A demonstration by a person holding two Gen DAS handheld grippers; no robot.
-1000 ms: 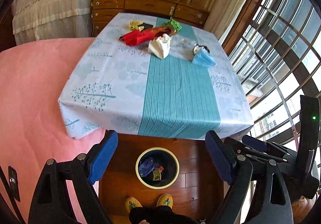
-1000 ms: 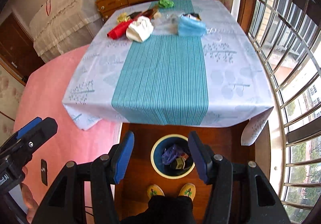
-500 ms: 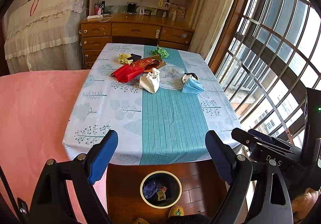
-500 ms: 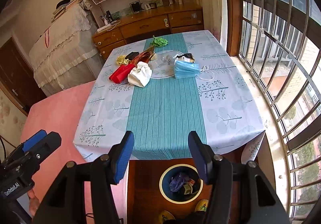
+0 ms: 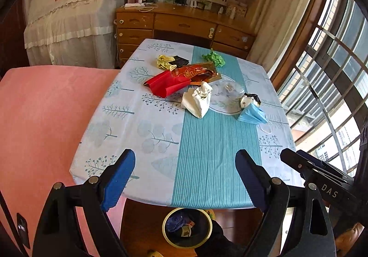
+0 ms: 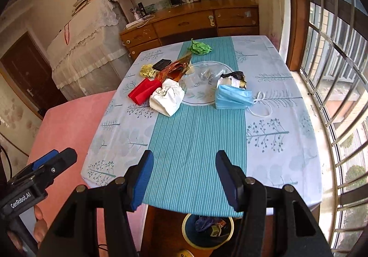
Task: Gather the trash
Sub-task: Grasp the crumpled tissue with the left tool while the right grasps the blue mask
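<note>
Below the table edge, bin holds crumpled trash; both claws gape empty.

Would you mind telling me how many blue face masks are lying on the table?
1. The blue pleated face mask lies on the window side of the patterned tablecloth, beside the clear plastic lid. More could hide under other rubbish.

I see a smooth printed cloth with a faint sheen covering the desk. On it lie a pleated blue fabric mask, crumpled white paper, glossy red card and green crinkled paper. The far dresser is varnished wood.
</note>
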